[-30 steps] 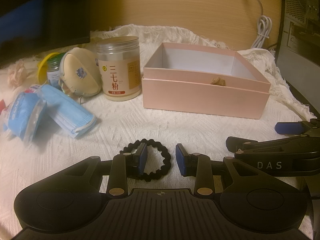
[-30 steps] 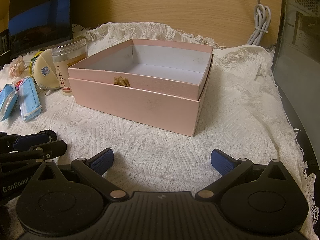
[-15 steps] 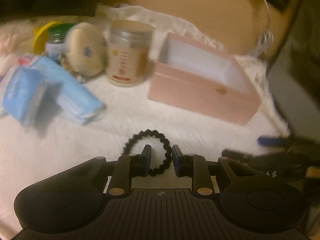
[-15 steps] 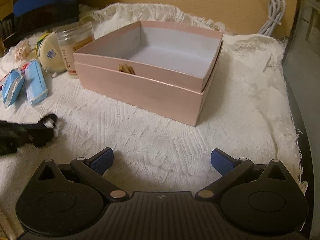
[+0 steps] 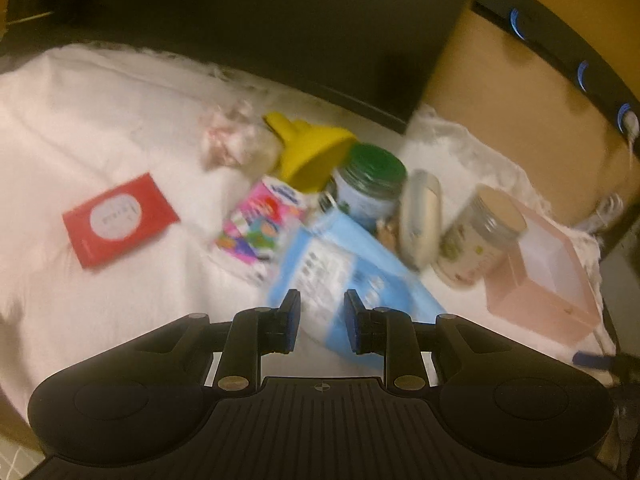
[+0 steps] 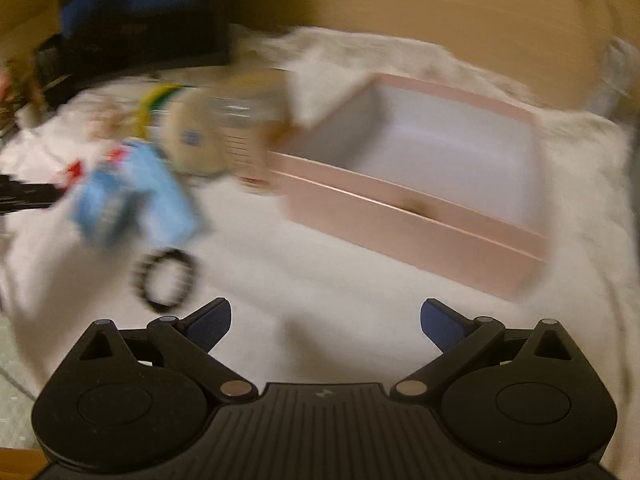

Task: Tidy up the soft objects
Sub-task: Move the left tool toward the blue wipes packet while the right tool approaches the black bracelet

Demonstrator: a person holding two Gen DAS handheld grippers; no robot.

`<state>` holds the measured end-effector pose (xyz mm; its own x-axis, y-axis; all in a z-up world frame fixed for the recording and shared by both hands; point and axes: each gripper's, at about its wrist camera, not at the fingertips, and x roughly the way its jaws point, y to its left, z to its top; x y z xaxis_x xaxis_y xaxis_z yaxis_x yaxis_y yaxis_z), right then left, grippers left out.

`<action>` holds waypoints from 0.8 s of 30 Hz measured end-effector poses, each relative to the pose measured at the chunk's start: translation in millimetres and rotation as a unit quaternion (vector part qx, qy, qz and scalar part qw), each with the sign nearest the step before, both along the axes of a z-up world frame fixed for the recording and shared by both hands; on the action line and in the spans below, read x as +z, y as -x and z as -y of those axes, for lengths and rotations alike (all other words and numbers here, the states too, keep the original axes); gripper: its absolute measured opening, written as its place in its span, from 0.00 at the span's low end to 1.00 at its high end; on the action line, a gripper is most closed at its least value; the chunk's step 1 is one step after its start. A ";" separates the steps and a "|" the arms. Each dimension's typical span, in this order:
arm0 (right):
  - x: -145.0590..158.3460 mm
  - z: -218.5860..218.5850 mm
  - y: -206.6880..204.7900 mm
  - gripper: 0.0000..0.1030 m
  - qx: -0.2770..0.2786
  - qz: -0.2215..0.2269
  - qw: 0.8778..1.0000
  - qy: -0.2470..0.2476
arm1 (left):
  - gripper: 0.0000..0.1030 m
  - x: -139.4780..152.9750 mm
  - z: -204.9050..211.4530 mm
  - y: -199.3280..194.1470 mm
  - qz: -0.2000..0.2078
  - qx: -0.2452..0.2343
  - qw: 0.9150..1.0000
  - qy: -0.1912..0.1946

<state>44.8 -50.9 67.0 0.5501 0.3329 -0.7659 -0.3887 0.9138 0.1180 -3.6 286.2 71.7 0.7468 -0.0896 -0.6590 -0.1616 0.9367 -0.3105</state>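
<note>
Both views are motion-blurred. My left gripper (image 5: 318,326) is open by a narrow gap and empty, above the near end of a blue mask pack (image 5: 344,268). My right gripper (image 6: 326,322) is wide open and empty over the white cloth. A black hair tie (image 6: 166,280) lies on the cloth left of the right gripper. The open pink box (image 6: 404,216) stands ahead and right; it also shows in the left wrist view (image 5: 540,280). The blue packs (image 6: 132,200) lie left of the box.
A red packet (image 5: 118,220), a colourful tissue pack (image 5: 262,228), a yellow funnel (image 5: 310,152), a green-lidded jar (image 5: 370,184), a beige cup mask (image 5: 420,220) and a clear jar (image 5: 476,240) crowd the white cloth. A dark monitor (image 5: 280,20) stands behind.
My left gripper has lifted off the hair tie and swung left over the blue pack, still empty. My right gripper has moved left and turned, so the hair tie now shows in its view.
</note>
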 end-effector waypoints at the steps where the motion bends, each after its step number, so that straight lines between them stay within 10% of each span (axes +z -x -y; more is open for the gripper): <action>1: 2.5 -17.8 -1.1 0.99 0.015 -0.001 1.000 -0.002 | 0.26 0.7 -5.7 -4.4 0.002 0.008 1.000 0.005; 9: 15.7 -116.9 9.4 0.94 0.110 0.055 0.992 0.033 | 0.26 -11.2 -41.1 -47.8 -0.038 -0.005 0.997 0.063; 15: 9.1 -103.2 -6.6 0.89 0.059 0.046 0.996 0.040 | 0.26 -2.0 -46.2 -31.7 -0.112 -0.041 0.973 0.197; 20: -1.9 -85.3 -18.0 0.48 0.021 0.003 0.999 0.033 | 0.26 31.7 -4.4 -54.6 -0.008 -0.071 0.992 0.102; 24: -13.1 -69.7 -21.6 0.46 0.028 -0.012 0.997 0.070 | 0.26 17.8 40.1 -82.8 -0.014 -0.104 0.994 0.017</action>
<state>66.4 18.8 53.9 0.5146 0.2508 -0.8199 -0.4380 0.8990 0.0000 79.2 246.1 89.5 0.6913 -0.2640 -0.6726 0.0265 0.9395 -0.3415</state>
